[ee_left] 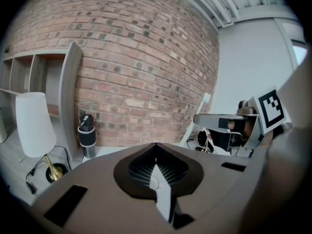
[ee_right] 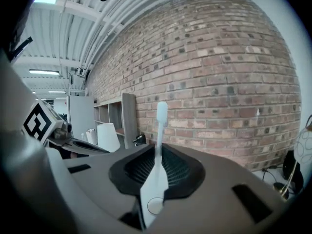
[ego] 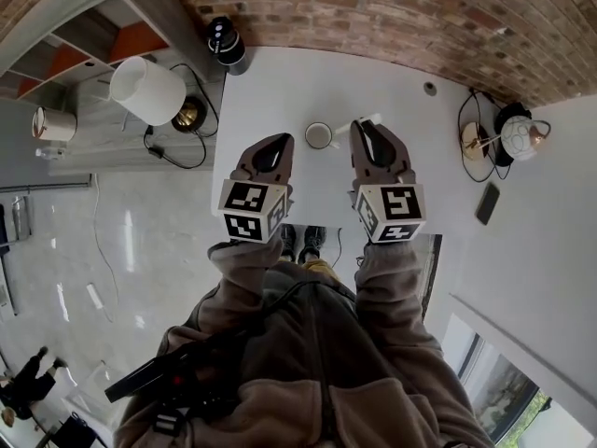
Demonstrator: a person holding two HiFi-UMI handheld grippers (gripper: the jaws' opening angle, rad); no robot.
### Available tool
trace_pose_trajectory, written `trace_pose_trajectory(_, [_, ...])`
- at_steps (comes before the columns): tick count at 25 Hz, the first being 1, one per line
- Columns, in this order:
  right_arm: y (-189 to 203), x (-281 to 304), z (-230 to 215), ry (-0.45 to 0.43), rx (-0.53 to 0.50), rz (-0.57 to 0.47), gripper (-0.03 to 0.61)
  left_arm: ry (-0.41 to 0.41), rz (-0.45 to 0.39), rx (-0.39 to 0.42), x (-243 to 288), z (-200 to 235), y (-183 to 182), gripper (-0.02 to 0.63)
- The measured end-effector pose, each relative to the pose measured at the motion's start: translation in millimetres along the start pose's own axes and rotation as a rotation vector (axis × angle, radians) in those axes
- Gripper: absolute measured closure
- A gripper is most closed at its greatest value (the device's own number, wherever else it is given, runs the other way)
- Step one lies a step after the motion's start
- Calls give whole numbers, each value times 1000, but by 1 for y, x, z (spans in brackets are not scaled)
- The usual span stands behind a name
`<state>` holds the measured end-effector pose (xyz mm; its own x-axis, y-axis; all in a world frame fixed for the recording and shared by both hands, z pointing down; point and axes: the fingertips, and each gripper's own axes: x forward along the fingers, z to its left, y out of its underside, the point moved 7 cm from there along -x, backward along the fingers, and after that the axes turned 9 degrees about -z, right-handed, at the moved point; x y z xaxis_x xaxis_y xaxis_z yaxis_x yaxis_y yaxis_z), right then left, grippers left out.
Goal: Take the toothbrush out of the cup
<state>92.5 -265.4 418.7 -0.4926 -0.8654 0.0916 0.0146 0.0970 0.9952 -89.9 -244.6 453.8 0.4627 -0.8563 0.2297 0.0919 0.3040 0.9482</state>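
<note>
Toothbrush (ee_right: pixel 161 115) upright in grip of right tongs (ee_right: pixel 156 153)

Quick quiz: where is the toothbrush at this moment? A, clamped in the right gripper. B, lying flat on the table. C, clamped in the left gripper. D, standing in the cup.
A: the right gripper view shows the white toothbrush pinched between the jaws of the right gripper, brush head pointing up, while the head view shows the cup on the table with nothing sticking out of it.

One cup (ego: pixel 318 135), one toothbrush (ee_right: pixel 158 147), one bottle (ego: pixel 225 44), two grippers (ego: pixel 277 144) (ego: pixel 366 129).
</note>
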Motion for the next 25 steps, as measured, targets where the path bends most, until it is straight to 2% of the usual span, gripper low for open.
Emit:
trace_pose_trajectory(6, [-58,-24,1,39,-27,-88,529,47,-131,77,-8,-29,-63,609])
trace_pose_trajectory(11, [-97,-33,2,40,-76,-151,529,62,-207,126,-13,-41,-103,609])
trace_pose_trajectory(19, [-154,-44,10,35,-140,-259,529,89,-318,194,-26,-57,-156,609])
trace_pose_trajectory(25, [-179,-49,14,30,-172,-336,529,106,-377,238,-30,-65,-181,609])
